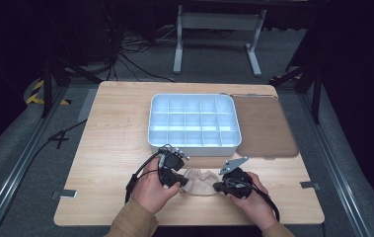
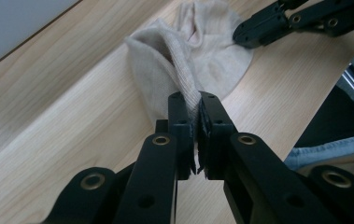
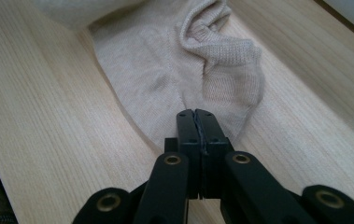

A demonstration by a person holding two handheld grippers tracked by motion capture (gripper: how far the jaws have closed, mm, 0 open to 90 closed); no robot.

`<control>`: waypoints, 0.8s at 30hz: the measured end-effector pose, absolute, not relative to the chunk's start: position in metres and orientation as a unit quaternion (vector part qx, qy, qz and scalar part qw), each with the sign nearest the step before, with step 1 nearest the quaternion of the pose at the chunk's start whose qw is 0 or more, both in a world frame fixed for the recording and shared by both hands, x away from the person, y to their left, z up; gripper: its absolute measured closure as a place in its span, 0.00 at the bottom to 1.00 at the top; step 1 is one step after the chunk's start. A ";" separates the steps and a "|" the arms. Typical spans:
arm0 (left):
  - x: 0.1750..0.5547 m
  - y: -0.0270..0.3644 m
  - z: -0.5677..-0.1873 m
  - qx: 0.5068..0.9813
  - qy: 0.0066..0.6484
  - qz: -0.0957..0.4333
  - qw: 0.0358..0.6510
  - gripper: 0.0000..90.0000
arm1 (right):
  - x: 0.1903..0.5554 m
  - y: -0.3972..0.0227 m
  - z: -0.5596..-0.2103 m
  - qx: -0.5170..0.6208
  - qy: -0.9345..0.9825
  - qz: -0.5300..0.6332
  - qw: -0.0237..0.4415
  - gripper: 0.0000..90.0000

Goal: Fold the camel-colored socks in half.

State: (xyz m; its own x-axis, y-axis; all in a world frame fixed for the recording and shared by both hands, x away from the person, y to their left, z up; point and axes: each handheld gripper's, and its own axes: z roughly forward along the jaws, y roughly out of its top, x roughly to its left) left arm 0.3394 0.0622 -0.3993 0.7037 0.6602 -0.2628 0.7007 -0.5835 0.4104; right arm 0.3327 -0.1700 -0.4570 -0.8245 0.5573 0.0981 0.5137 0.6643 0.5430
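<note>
Where the right gripper (image 3: 197, 122) bites the sock (image 3: 174, 60), the pinched hem is hidden; the sock's top runs off the frame's upper edge.

A beige knit sock (image 1: 200, 180) lies crumpled on the wooden table's near edge, one end lifted into a ridge, the other flat; its ribbed cuff is folded over itself

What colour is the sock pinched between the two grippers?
The sock is plain beige with a fine ribbed knit and no pattern; the right gripper view shows it best.
</note>
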 end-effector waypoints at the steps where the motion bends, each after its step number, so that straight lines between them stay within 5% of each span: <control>1: 0.341 0.060 -0.400 0.888 0.383 -0.042 0.252 0.95 | 0.333 -0.170 -0.457 0.293 0.911 0.289 0.037 1.00; 24: 0.356 0.017 -0.420 0.894 0.364 -0.054 0.254 0.94 | 0.333 -0.176 -0.460 0.304 0.902 0.305 0.026 1.00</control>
State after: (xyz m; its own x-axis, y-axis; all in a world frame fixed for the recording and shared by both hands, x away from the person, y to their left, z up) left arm 0.3557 0.0167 -0.4196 0.7284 0.6241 -0.2826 0.6794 -0.6050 0.4152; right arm 0.3335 -0.1757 -0.4596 -0.8142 0.5637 0.1389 0.5321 0.6289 0.5668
